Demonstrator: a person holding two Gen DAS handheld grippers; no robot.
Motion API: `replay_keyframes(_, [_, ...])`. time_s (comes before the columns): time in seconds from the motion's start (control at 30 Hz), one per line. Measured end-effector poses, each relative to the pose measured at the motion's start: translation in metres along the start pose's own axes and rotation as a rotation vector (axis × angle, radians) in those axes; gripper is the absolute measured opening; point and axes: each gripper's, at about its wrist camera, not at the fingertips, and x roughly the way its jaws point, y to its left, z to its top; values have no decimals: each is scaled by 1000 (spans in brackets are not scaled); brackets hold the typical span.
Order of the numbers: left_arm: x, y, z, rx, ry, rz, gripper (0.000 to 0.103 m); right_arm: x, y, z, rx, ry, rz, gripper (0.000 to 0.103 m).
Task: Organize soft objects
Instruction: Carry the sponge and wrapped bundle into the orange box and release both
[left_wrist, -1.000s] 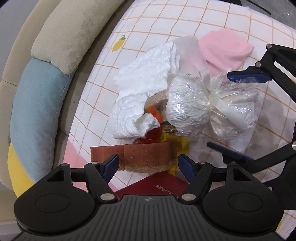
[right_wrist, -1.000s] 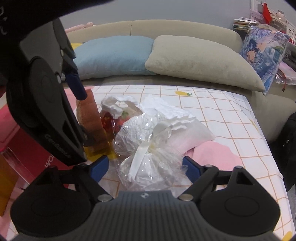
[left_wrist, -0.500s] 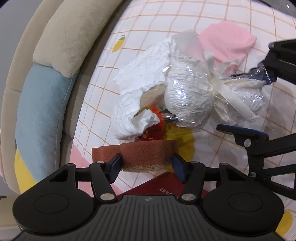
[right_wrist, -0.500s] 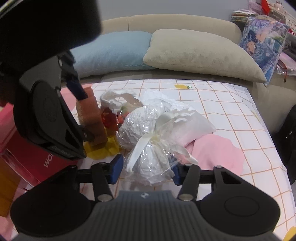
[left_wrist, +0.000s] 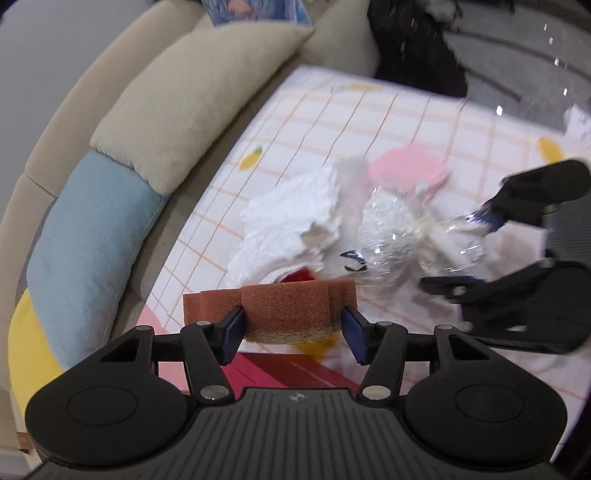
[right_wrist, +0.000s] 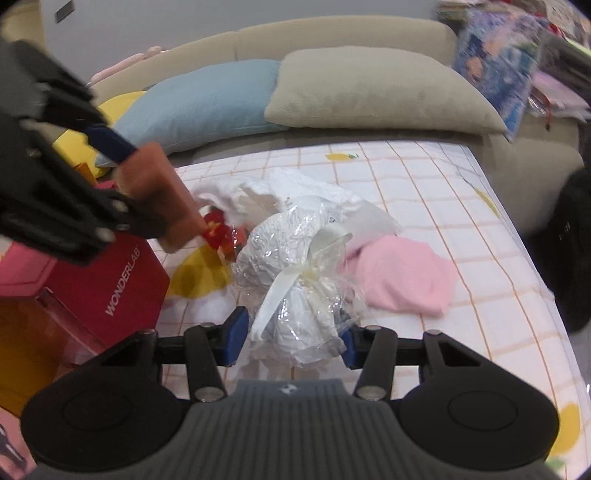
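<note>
My left gripper (left_wrist: 293, 325) is shut on a brown sponge (left_wrist: 284, 306) and holds it above the checked tablecloth (left_wrist: 369, 122). The right wrist view shows the same sponge (right_wrist: 159, 184) raised at the left. My right gripper (right_wrist: 291, 336) is shut on a clear plastic bag (right_wrist: 295, 258) of white stuffing tied with a cream ribbon. In the left wrist view the bag (left_wrist: 391, 236) sits between the right gripper's fingers (left_wrist: 447, 282) at the right. A crumpled white cloth (left_wrist: 291, 218), a pink cloth (right_wrist: 399, 273) and a small red item (right_wrist: 218, 229) lie on the table.
A red box (right_wrist: 110, 273) marked WONDERLAB stands at the table's near left, with an orange container (right_wrist: 33, 343) beside it. A yellow patch (right_wrist: 195, 277) lies by the box. Blue (right_wrist: 207, 99) and beige (right_wrist: 369, 88) cushions line the sofa behind. A dark bag (right_wrist: 569, 254) sits at the right.
Both grippers closed, the left on the sponge and the right on the bag. The left gripper then rose with the sponge, and the view now blurs and takes in more of the sofa.
</note>
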Motion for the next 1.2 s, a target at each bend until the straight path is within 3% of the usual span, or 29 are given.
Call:
replay_keyframes(0.3, [-99, -3, -47, -177, -239, -42, 65, -56, 17, -10, 57, 7, -73, 49])
replay_keyframes(0.53, [-157, 8, -114, -367, -343, -14, 65, -110, 46, -28, 185, -21, -17, 49])
replay_keyframes(0.63, [-167, 24, -147, -476, -335, 11, 65, -126, 69, -28, 181, -24, 44, 49])
replay_keyframes(0.87, [-174, 56, -213, -617, -263, 100, 65, -139, 149, 1, 49, -6, 278, 49])
replay_keyframes(0.97, [-166, 70, -233, -659, -234, 72, 65, -128, 184, 17, -35, 46, 359, 49])
replay_keyframes(1.03, [-160, 78, -247, -663, -193, 36, 65, -114, 207, 24, -100, 91, 361, 49])
replay_keyframes(1.2, [-132, 85, -260, -559, -93, -39, 65, -68, 246, 37, -223, 259, 348, 49])
